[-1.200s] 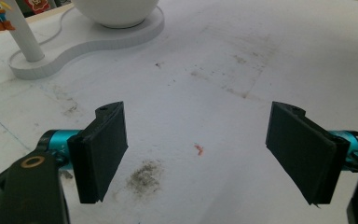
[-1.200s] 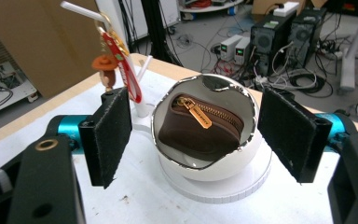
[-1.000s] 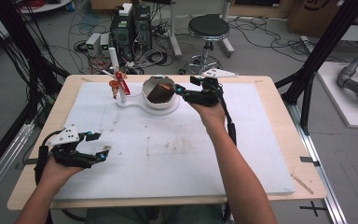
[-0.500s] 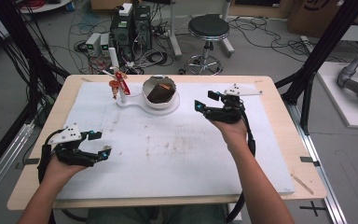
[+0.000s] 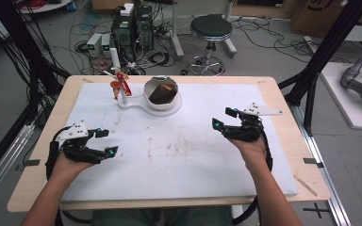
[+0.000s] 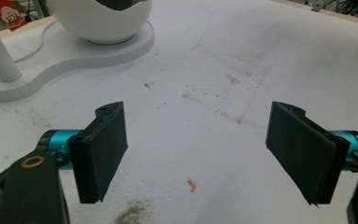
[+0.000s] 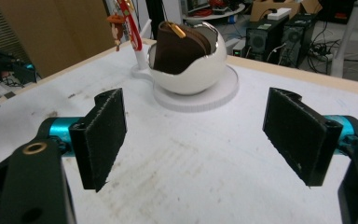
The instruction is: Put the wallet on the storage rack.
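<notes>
A white eggshell-shaped bowl (image 5: 161,99) stands on a white base (image 5: 139,104) at the back of the table, with a dark brown object (image 5: 160,93) inside it. A white post (image 5: 116,70) on the same base carries a small red figurine (image 5: 120,84). In the right gripper view the bowl (image 7: 189,74) and its brown object (image 7: 179,49) lie ahead of the jaws. My right gripper (image 5: 222,119) is open over the right half of the mat, nothing between its jaws. My left gripper (image 5: 105,141) is open near the front left, also holding nothing.
A stained white mat (image 5: 193,155) covers the wooden table (image 5: 283,101). A small orange scrap (image 6: 191,185) lies on the mat between the left jaws. Beyond the table are computers (image 5: 134,26), a stool (image 5: 210,28) and cables on the floor.
My right gripper has drawn back from the bowl to the right and toward the person, leaving the brown object in the bowl. The left gripper has barely moved.
</notes>
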`<control>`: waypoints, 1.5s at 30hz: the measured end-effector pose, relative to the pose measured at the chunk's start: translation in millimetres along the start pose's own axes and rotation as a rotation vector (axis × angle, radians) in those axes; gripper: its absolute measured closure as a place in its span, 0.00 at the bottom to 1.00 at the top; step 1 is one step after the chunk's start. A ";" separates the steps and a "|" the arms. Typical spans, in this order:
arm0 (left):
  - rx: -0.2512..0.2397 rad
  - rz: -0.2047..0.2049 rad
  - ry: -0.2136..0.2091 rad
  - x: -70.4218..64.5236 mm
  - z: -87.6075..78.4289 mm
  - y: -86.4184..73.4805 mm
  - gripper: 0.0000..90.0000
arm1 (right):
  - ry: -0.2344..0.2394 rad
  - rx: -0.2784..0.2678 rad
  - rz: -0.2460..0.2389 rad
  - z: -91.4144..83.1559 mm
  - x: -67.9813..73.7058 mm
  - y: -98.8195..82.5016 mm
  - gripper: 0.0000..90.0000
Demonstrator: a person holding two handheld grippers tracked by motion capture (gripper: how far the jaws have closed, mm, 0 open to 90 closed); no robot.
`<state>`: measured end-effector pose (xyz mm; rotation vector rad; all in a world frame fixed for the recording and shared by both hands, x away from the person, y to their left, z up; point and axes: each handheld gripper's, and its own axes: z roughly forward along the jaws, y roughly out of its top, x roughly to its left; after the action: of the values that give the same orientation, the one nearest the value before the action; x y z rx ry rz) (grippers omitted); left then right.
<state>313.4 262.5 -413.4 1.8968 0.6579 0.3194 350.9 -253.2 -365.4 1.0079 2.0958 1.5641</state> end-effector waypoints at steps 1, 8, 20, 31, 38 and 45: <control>0.001 0.001 -0.004 0.1 1.1 0.3 0.23 | 0.001 0.001 -0.001 -2.1 -1.0 -3.9 0.24; -0.001 -0.004 -0.011 1.4 5.8 0.2 0.23 | -0.006 0.023 -0.013 -12.3 -2.0 -33.7 0.24; -0.014 -0.025 -0.004 3.1 3.6 -2.6 0.23 | -0.005 0.061 -0.002 -17.2 -2.2 -58.1 0.23; -0.010 -0.026 -0.003 3.6 6.9 -4.5 0.23 | -0.028 0.089 0.027 -18.2 -13.3 -70.3 0.23; -0.010 -0.024 -0.005 4.1 6.1 -4.7 0.23 | -0.022 0.096 0.023 -17.4 -12.1 -70.3 0.23; -0.012 -0.019 -0.004 3.5 5.3 -3.5 0.23 | -0.027 0.093 0.026 -18.3 -12.6 -70.2 0.23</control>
<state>317.9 261.5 -419.1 1.8781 0.6692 0.3070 324.3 -284.8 -426.3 1.0865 2.1630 1.4682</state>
